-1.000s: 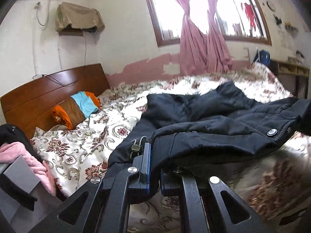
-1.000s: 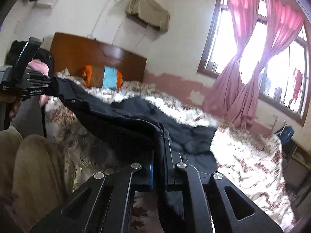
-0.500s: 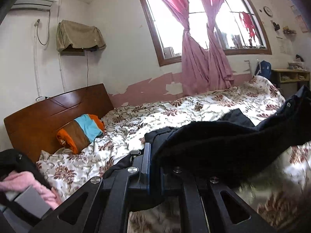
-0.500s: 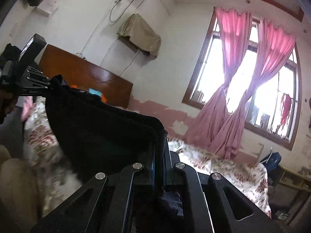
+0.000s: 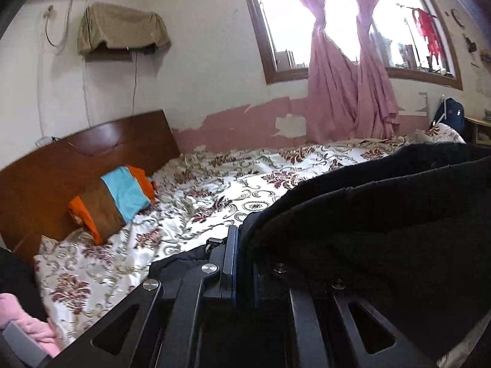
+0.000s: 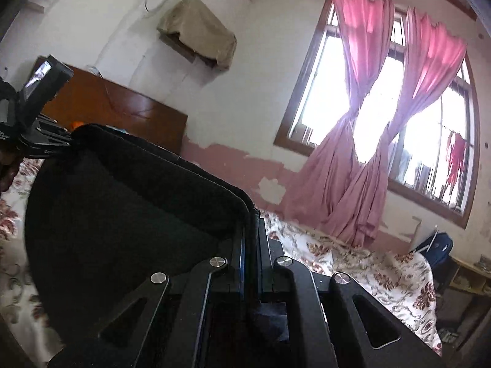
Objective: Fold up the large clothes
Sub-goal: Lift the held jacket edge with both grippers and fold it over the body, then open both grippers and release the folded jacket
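A large black jacket hangs stretched between both grippers, lifted above the floral bed. My left gripper is shut on one edge of the jacket; the cloth drapes off to the right. My right gripper is shut on the other edge of the jacket, which spans to the left. The left gripper also shows in the right wrist view, clamped on the far corner. The lower part of the jacket is hidden below the frames.
A wooden headboard and an orange, brown and blue pillow lie at the bed's head. Pink curtains hang at the window. A pink garment lies at lower left. A blue backpack and shelf stand by the bed's far end.
Both grippers have raised the jacket off the bed, holding it taut between them; the cameras now tilt higher toward the wall and window.
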The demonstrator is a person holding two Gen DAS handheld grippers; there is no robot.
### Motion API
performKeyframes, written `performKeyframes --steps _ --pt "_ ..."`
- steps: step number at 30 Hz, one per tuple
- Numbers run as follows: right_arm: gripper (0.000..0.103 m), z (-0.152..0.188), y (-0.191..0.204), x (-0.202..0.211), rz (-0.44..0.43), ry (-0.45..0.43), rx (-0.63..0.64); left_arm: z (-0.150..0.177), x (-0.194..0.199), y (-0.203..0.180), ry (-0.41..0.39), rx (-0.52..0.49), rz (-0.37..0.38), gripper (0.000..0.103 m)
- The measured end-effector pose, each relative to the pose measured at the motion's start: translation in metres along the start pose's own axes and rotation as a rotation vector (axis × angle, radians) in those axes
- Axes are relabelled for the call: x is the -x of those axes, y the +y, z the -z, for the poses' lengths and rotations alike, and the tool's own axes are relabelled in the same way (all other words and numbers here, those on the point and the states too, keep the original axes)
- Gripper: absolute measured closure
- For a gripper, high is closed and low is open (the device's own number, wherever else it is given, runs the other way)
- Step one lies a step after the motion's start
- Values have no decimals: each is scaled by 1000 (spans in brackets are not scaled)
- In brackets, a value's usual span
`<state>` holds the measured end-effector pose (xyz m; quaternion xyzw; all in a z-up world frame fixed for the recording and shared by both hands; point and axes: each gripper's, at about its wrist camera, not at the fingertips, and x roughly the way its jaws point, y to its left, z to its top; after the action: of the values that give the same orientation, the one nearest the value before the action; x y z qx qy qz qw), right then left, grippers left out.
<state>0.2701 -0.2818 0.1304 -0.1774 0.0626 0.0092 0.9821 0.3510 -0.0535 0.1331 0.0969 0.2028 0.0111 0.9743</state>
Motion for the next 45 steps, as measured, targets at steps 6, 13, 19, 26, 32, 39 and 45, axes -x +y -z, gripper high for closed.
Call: performKeyframes --steps 6,13,19,26,32,39,45 --pt "99 19 -9 -69 -28 131 -76 -2 -71 -21 59 12 15 96" --pt "99 48 -10 -110 -30 232 -113 11 -121 -36 129 44 63 96" --pt "99 54 -7 -114 -28 235 -92 19 -126 -28 138 100 106 94" --pt "99 45 -4 -137 -40 250 -44 16 -127 -12 159 178 128 91" --pt "99 53 -2 -163 -42 325 -43 10 -132 2 173 266 231 36" --pt "96 55 -6 -175 -49 380 -54 3 -120 12 144 338 303 10" --pt "50 51 -33 -150 -93 342 -168 25 -93 9 149 288 349 9"
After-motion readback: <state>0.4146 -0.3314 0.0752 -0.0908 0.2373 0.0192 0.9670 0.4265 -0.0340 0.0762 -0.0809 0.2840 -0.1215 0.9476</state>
